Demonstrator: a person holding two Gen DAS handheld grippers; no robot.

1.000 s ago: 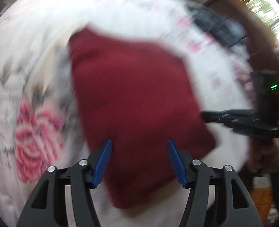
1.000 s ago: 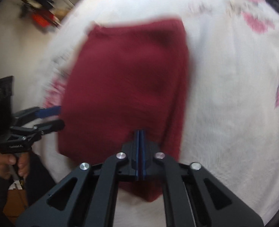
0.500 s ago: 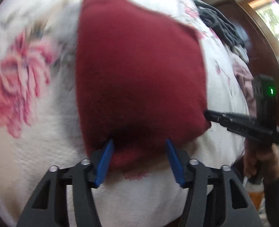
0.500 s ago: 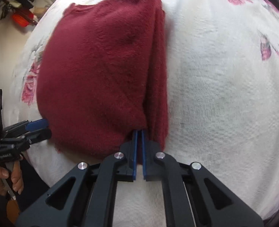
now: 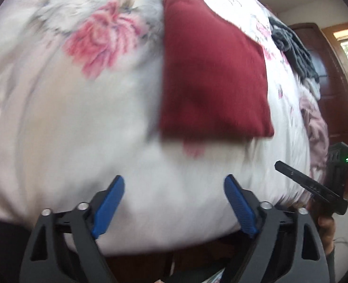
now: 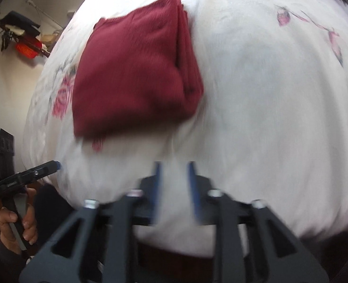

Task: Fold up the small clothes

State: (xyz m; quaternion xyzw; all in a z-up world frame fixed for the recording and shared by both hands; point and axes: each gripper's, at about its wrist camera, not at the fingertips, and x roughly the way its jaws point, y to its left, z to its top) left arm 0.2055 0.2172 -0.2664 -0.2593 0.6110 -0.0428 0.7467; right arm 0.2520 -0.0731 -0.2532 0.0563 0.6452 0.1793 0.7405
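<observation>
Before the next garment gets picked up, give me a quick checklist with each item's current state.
1. Left gripper open and empty: ok.
2. Right gripper open and empty: ok.
3. Red sweater lies folded on the bedspread, clear of both grippers: ok.
4. Fold edges even: cannot tell, both views are blurred.
5. More clothes to fold: ok, a grey garment and a pink garment lie at the bed's far side.
</observation>
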